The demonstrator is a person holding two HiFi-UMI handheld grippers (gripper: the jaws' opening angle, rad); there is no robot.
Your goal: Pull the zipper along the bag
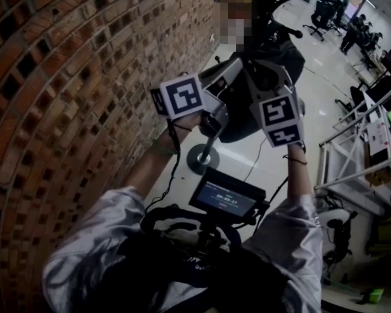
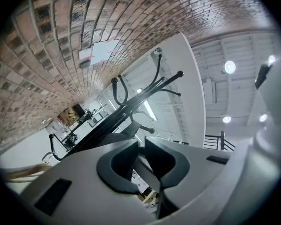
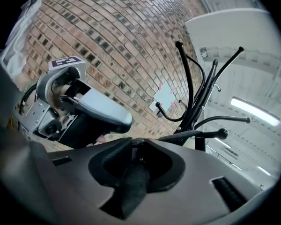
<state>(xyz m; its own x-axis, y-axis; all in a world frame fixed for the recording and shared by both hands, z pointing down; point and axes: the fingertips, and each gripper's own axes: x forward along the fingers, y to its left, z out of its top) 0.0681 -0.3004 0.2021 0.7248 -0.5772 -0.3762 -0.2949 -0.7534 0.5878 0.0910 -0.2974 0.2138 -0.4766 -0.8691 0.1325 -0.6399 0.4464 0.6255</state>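
Closest to the head camera sat a small lit screen [image 1: 225, 197] on a chest mount, flanked by grey sleeves [image 1: 85, 240]. Beyond it I saw the bag [image 1: 246, 124], a dark rounded mass hanging on a coat stand [image 1: 202, 158] beside the brick wall [image 1: 65, 109], clear of the pale floor [image 1: 260, 168]. Its long axis ran along the stand's pole, one end up the pole and the other toward the round base. I could not make out the zipper line in any view.

The left hand-held gripper [image 2: 143, 146] had its jaws pinched on a grey fold [image 2: 148, 171] that looked like bag cloth. More of the grey bag bulged just past the tips. The right hand-held gripper [image 3: 135, 145] had its jaws a little apart, with a dark strip [image 3: 131, 186] lying between them. I saw no pad pressing on it.

Only the head view gave me both marker cubes [image 1: 182, 96], one on either side of the bag, and desks with seated people [image 1: 355, 28] in the far corner. Only the left gripper view showed the ceiling lights [image 2: 230, 67]. Only the right gripper view caught the left gripper's body from the side, against the bricks, with the stand's curved hooks [image 3: 179, 45] off to its right.
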